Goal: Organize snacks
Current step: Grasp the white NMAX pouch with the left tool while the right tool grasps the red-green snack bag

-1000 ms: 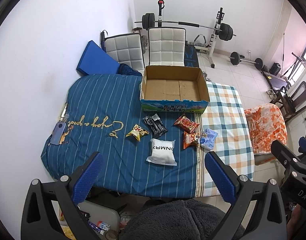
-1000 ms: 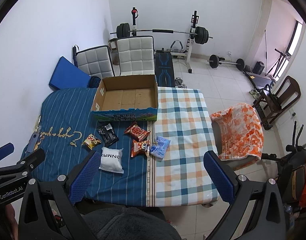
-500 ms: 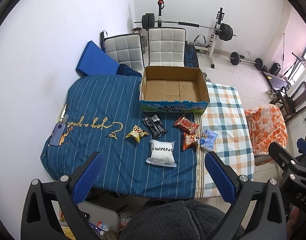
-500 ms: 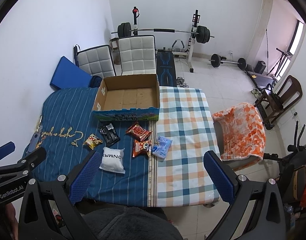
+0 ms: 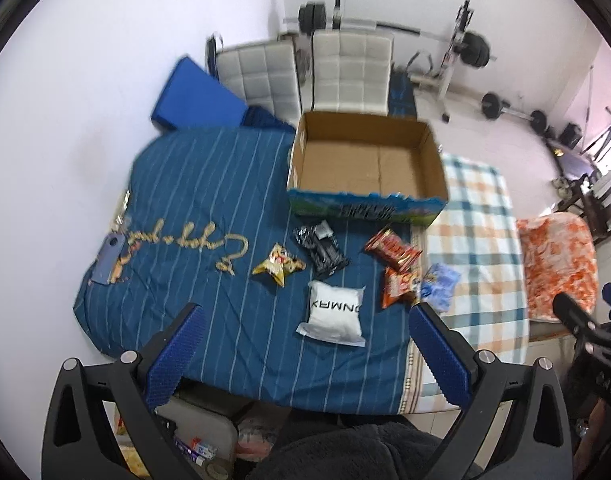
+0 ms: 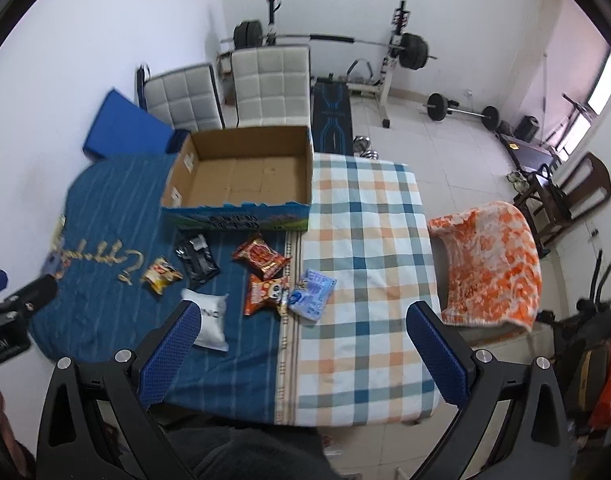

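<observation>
Above a cloth-covered table [image 5: 209,184], the left claw [image 5: 305,334] and right claw [image 6: 303,330] hover spread wide and empty; six snack packets, the white pouch [image 5: 334,312] nearest, lie before the empty cardboard box [image 5: 365,168]. Nothing is packed; the first pick likely comes next.

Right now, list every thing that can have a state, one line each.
cardboard box: open at the top, empty.
white pouch: flat on the blue cloth, outside the box.
black packet: on the cloth, not boxed.
yellow snack: on the cloth, not boxed.
two red packets: on the cloth, not boxed.
light blue packet: at the cloths' seam, not boxed.
left gripper: open, holding nothing.
right gripper: open, holding nothing.
</observation>
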Motion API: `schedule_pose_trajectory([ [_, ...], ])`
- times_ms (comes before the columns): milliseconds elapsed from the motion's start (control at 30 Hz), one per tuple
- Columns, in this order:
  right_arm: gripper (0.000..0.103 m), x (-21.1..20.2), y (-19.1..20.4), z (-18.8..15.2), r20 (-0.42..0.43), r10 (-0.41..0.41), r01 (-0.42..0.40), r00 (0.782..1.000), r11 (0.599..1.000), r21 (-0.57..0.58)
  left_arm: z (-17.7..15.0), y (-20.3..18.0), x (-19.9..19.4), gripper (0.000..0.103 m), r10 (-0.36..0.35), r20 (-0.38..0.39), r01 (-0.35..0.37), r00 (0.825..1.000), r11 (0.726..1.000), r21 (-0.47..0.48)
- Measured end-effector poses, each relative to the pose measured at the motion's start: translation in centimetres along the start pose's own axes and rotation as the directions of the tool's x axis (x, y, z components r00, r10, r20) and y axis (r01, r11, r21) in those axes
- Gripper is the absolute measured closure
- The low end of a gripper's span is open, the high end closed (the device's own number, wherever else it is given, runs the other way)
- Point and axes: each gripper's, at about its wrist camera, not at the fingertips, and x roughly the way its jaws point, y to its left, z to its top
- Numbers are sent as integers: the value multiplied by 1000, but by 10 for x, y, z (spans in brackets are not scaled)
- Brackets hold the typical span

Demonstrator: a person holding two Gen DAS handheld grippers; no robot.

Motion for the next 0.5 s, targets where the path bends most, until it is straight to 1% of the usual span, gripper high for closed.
schedule_pose_trajectory([
  [67, 0, 38, -4, 7, -47, -23, 21, 999, 999, -27, 2, -3, 34, 0, 11, -54, -11, 998, 1000, 1],
  [100, 0, 60, -5, 11, -78, -7, 3, 997, 999, -45, 3, -5, 60, 0, 13, -97, -12, 995, 1000, 4],
  [133, 0, 80, -5, 12, -106, 18, -25, 994, 998, -60, 2, -7, 76, 0, 18, -120, -17, 993, 1000, 6],
  [167, 0, 106, -4, 13, -148, 22, -33, 989, 997, -74, 1, -9, 93, 0, 31, -146, -30, 989, 1000, 8],
  [200, 0, 130, -3, 13, -191, 20, -37, 981, 996, -85, -1, -11, 121, 0, 40, -182, -39, 983, 999, 10],
  [233, 0, 154, -1, 12, -237, 30, -52, 971, 995, -90, -2, -12, 138, 0, 39, -207, -39, 977, 999, 6],
  [267, 0, 180, 2, 10, -278, 37, -63, 960, 994, -86, -4, -12, 155, 0, 42, -242, -44, 969, 999, -1],
  [300, 0, 202, 4, 8, -315, 48, -76, 948, 994, -75, -8, -14, 181, 0, 19, -295, -27, 955, 999, -21],
  [333, 1, 223, 6, 6, -350, 65, -92, 935, 994, -61, -10, -15, 196, 0, -1, -316, -10, 949, 999, -32],
  [367, 1, 244, 10, 3, -371, 68, -97, 926, 994, -59, -13, -16, 210, 0, -7, -337, -6, 942, 999, -36],
  [400, 1, 260, 14, 0, -386, 70, -102, 920, 993, -62, -17, -21, 233, 0, -2, -372, -9, 928, 1000, -28],
  [467, 2, 293, 20, -5, -417, 79, -117, 906, 991, -68, -21, -29, 260, 0, -1, -413, -5, 911, 1000, -13],
  [500, 2, 305, 21, -6, -419, 76, -117, 905, 990, -74, -23, -33, 276, 0, 7, -435, -7, 900, 1000, 2],
])
